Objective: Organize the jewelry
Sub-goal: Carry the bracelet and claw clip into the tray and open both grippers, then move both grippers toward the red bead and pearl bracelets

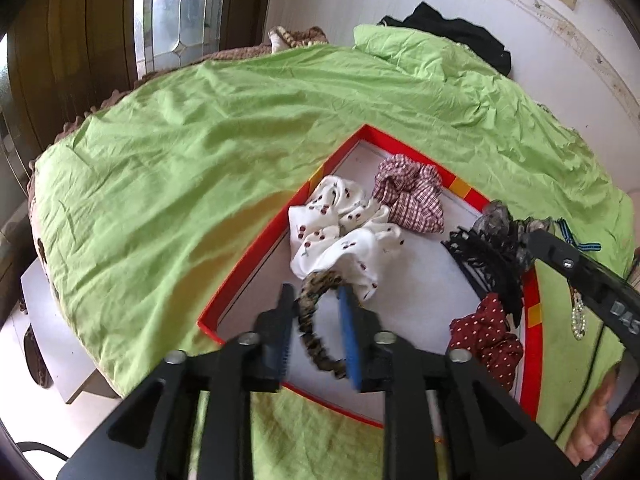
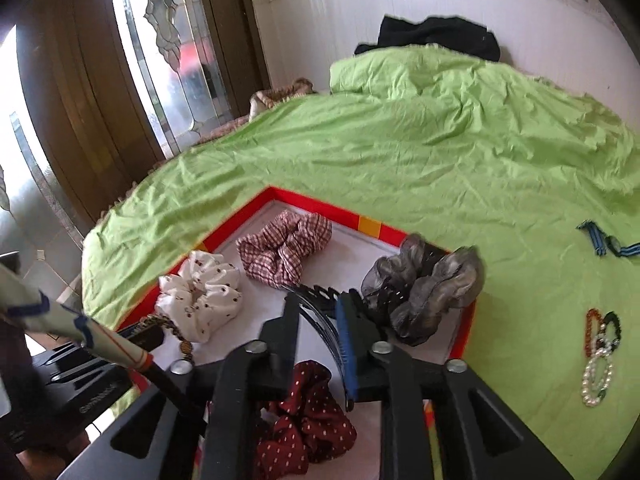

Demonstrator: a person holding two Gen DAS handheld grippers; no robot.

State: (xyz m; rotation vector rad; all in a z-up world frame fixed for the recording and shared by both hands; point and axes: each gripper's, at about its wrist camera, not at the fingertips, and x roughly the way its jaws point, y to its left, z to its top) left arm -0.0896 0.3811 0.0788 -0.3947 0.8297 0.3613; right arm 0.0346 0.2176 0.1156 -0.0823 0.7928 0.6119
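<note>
A red-rimmed box with a white floor lies on the green sheet. In it are a white cherry-print scrunchie, a red checked scrunchie and a dark red dotted scrunchie. My left gripper hangs over the box with a leopard-print hairband between its open jaws. My right gripper is shut on a black toothed headband with grey gauze bows, held over the box. The checked scrunchie, white scrunchie and dotted scrunchie show here too.
Bead bracelets and a blue striped band lie on the green sheet right of the box. Black cloth sits at the far wall. A glass door stands to the left.
</note>
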